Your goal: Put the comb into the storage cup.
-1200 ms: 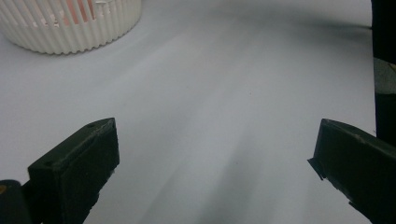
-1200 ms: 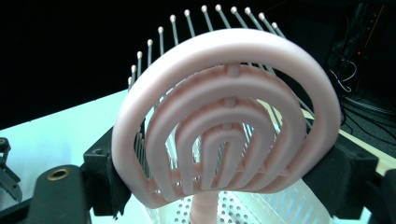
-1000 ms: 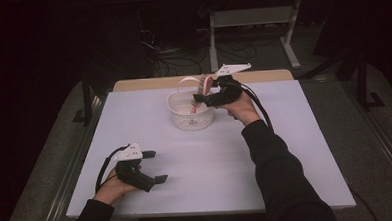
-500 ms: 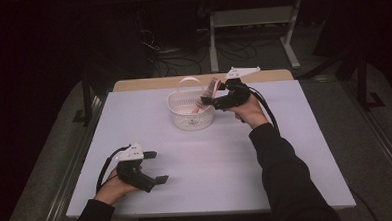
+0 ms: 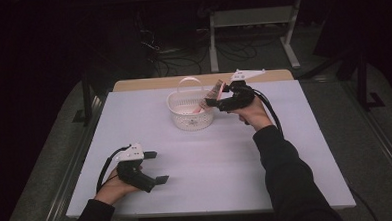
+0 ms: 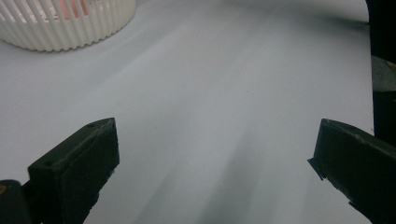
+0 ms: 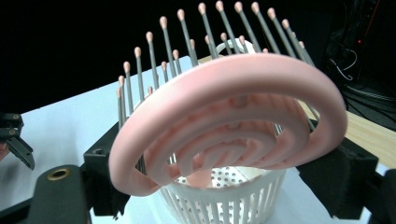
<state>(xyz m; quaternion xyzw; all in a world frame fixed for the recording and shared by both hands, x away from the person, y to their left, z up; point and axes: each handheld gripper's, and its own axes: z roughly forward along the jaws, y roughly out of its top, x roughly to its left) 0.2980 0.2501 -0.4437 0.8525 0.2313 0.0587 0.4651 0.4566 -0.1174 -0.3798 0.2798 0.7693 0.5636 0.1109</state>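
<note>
My right gripper point(image 5: 212, 101) is shut on a pink hairbrush point(image 5: 215, 91) and holds it over the right rim of a white slatted basket point(image 5: 189, 118). In the right gripper view the jaws clamp the brush head point(image 7: 229, 116) from both sides. Its dark bristles with pink tips point up and away, and the basket point(image 7: 224, 198) sits just below. A pink part reaches down inside the basket. My left gripper point(image 5: 157, 167) rests open on the white table point(image 5: 236, 159) at the near left, with nothing between its jaws point(image 6: 215, 158).
The basket point(image 6: 60, 23) has a hoop handle at its far side and stands at the table's far middle. A wooden strip point(image 5: 148, 83) runs along the far table edge. Beyond it are a dark floor, cables and a metal stand point(image 5: 252, 18).
My right hand has shifted a little to the right and down with the hairbrush still gripped, staying at the basket's right rim. The left hand has kept still.
</note>
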